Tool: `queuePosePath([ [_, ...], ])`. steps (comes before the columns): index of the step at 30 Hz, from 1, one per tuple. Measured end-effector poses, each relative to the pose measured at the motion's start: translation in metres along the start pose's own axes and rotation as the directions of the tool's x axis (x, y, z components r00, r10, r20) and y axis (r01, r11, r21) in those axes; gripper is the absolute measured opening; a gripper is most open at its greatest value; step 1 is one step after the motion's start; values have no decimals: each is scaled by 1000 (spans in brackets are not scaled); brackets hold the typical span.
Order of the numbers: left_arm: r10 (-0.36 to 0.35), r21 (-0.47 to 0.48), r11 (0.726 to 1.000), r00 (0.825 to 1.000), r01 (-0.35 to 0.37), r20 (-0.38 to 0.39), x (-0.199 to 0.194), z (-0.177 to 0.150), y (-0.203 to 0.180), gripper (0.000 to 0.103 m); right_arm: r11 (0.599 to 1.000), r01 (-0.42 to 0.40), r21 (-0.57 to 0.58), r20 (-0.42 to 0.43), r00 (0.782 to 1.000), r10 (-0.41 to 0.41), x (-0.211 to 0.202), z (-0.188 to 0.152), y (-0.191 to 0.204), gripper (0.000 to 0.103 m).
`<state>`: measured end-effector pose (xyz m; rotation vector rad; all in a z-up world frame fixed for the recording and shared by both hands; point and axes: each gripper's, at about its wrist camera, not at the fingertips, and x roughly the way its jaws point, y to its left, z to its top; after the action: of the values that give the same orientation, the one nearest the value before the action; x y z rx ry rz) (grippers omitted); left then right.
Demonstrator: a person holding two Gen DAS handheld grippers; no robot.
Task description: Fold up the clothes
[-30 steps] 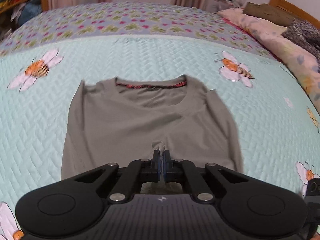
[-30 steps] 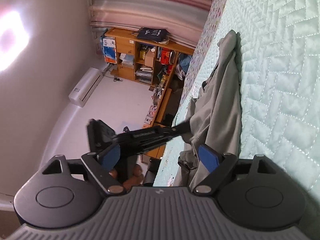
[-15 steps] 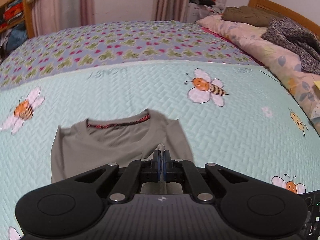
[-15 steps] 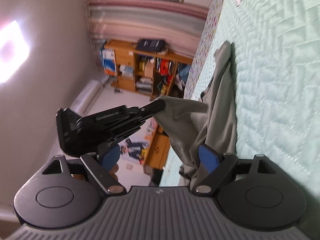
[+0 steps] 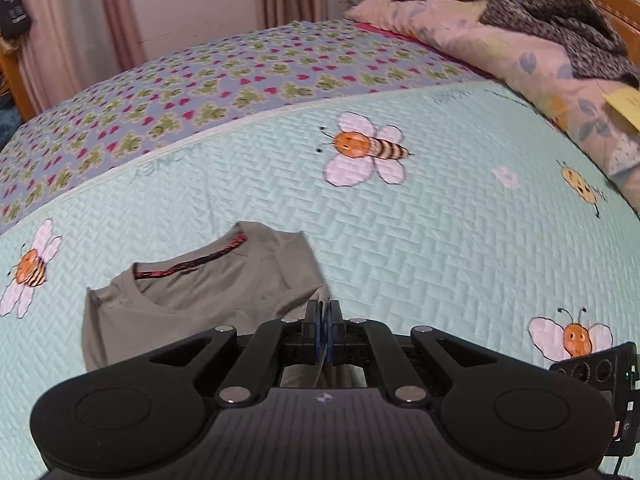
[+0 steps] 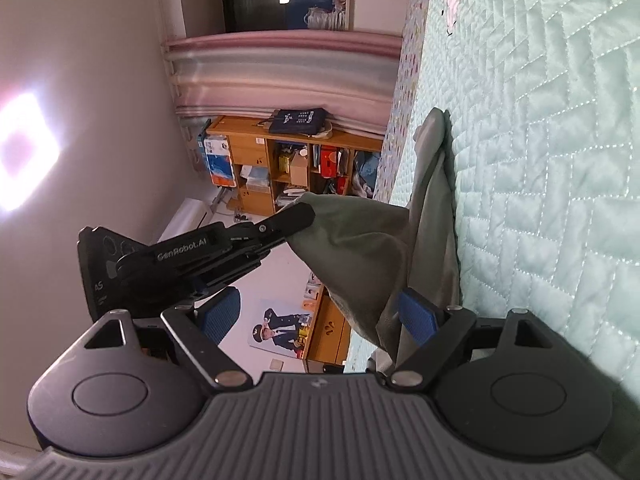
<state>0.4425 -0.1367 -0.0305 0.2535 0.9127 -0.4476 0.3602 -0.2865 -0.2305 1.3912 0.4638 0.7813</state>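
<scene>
Left gripper (image 5: 323,330), jaws pinched tight on a raised edge of the olive-grey T-shirt (image 5: 192,296), lifts it off the quilted bedspread (image 5: 420,240), apparently to fold it over. Right gripper (image 6: 320,314), jaws spread wide, straddles a hanging fold, gripping nothing.

bed (image 5: 440,240) | on it: grey shirt (image 5: 192,300), pillows (image 5: 500,52)

Shirt (image 5: 192,300) on bed (image 5: 420,240), at 9 o'clock from left claw (image 5: 324,312); pillows (image 5: 500,52) at 1 o'clock, curtains (image 5: 100,20) at 11 o'clock; right claw (image 6: 320,316) below shirt's lifted fold.
</scene>
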Motion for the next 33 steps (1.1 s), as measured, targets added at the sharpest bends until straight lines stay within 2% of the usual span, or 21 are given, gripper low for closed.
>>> queuePosePath([
  [7, -17, 88, 996, 998, 23, -67, 17, -3, -38, 7, 1000, 17, -10, 22, 1000, -17, -2, 0, 1, 86],
  [10, 21, 76, 997, 999, -18, -40, 13, -16, -50, 23, 994, 75, -80, 34, 997, -73, -5, -2, 9, 86],
  [13, 70, 53, 996, 998, -70, 1, 6, -31, -60, 49, 971, 159, -180, 56, 987, -151, -4, -3, 20, 86],
  [15, 103, 36, 994, 994, -104, 28, 2, -42, -67, 53, 949, 207, -237, 56, 978, -199, 0, -5, 26, 86],
  [16, 120, 28, 992, 992, -121, 41, 0, -47, -70, 63, 936, 230, -266, 56, 973, -223, 3, -6, 28, 86],
  [17, 137, 19, 990, 989, -138, 54, -2, -52, -74, 78, 926, 242, -289, 58, 970, -235, 4, -7, 30, 87],
  [18, 147, 13, 989, 985, -149, 85, -7, -57, -78, 82, 917, 251, -311, 61, 968, -244, 5, -9, 31, 87],
  [20, 125, -1, 992, 980, -126, 155, -22, -66, -85, 83, 909, 269, -319, 58, 963, -264, 6, -9, 31, 87],
  [23, 131, -93, 989, 967, -113, 218, -41, -78, -80, 83, 896, 280, -344, 58, 959, -278, 9, -13, 33, 87],
  [25, 153, -188, 976, 956, -107, 249, -54, -91, -63, 84, 900, 276, -338, 60, 960, -272, 8, -12, 32, 87],
  [28, 205, -373, 923, 939, -92, 277, -72, -124, -17, 101, 908, 269, -321, 61, 963, -263, 7, -10, 30, 87],
  [30, 266, -466, 875, 936, -134, 232, -76, -153, 13, 98, 901, 279, -333, 63, 960, -273, 7, -11, 33, 87],
  [31, 268, -488, 862, 940, -136, 212, -76, -169, 27, 94, 897, 283, -338, 64, 958, -278, 7, -12, 35, 87],
  [33, 258, -512, 847, 952, -140, 166, -74, -197, 48, 92, 888, 310, -341, 89, 950, -298, 6, -13, 37, 87],
])
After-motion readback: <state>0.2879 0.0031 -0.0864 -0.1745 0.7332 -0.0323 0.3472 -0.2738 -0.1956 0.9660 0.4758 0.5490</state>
